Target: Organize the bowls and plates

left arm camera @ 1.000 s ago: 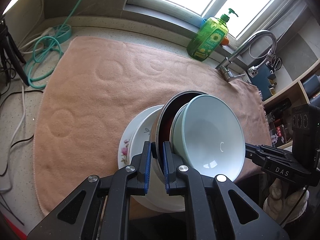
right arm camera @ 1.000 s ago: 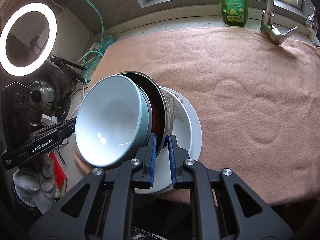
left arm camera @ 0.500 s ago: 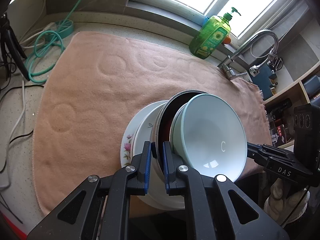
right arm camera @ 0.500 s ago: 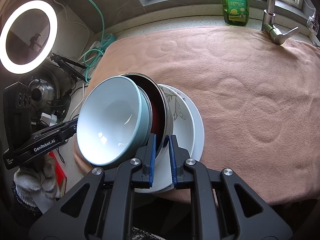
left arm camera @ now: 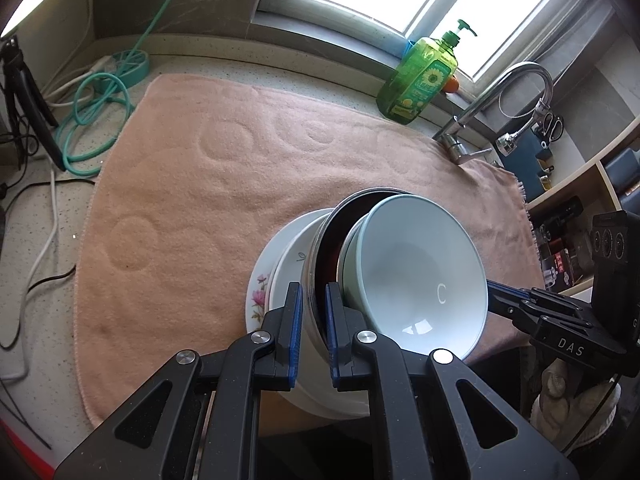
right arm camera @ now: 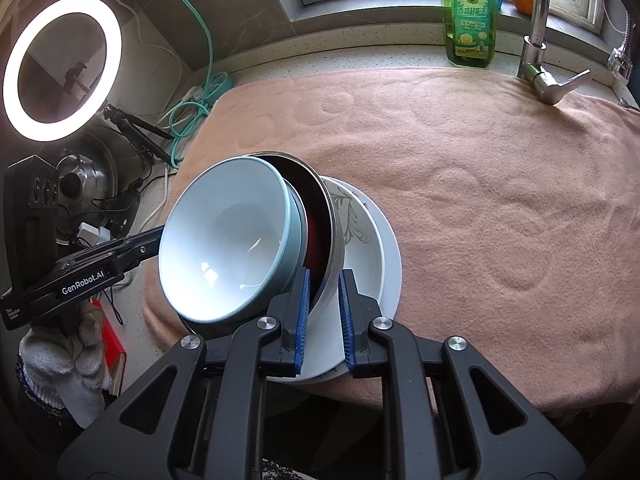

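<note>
Left wrist view, from left to right: at nine o'clock white and black cables trail over the speckled table, with a teal hose coiled at ten o'clock. A peach towel covers the middle of the table. At six o'clock the left claw is clenched on the rim of a metal bowl with a dark red inside, its blue pads pressing either side of the wall. This bowl stands tilted on edge in a stack: a floral plate and a white bowl lie behind it, and a pale blue bowl nests in front. The stack hangs over the near edge of the towel. At one o'clock stands a green soap bottle with a sunflower label, beside a steel faucet. At four o'clock the other claw's arm reads "DAS".

Right wrist view: at ten o'clock glows a ring light. At eight o'clock the left claw's arm reads "GenRobot.AI", above a gloved hand. At six o'clock the right claw grips the same metal bowl's rim. The bottle's label carries Chinese characters, too small to read.
</note>
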{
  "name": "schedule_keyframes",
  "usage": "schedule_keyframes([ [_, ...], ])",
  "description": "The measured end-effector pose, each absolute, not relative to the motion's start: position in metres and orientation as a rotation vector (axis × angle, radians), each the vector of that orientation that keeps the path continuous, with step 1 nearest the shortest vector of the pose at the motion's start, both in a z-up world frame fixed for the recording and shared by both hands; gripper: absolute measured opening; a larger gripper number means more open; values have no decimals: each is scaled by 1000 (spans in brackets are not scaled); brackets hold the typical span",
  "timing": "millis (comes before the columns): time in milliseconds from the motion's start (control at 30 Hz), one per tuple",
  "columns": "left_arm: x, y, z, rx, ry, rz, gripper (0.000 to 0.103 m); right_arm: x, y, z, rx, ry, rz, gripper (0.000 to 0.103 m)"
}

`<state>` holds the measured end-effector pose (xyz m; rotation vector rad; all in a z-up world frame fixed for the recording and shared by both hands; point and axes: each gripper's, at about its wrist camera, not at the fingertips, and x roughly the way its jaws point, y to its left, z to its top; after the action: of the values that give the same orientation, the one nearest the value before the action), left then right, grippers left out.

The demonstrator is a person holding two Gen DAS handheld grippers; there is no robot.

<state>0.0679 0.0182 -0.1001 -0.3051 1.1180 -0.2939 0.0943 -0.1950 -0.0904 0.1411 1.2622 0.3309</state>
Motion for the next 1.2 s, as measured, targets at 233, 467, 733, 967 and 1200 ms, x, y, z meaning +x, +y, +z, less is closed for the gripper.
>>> schedule_keyframes([
  [233, 62, 26, -92, -302, 1096, -274, 12, 86, -203, -77, 127, 1220, 310, 26],
  [467, 49, 30, -86, -289, 1082, -263, 15, 76, -207, -61, 68, 1160, 287, 53],
  [733, 29, 27, -71, -259, 1031, -239, 61, 62, -211, -47, 45, 1103, 270, 77],
  [967, 11, 21, -68, -236, 1020, -217, 67, 46, -205, -35, 7, 1049, 236, 86],
  [1200, -1, 17, -68, -249, 1029, -228, 67, 34, -207, -31, 28, 1022, 196, 90],
])
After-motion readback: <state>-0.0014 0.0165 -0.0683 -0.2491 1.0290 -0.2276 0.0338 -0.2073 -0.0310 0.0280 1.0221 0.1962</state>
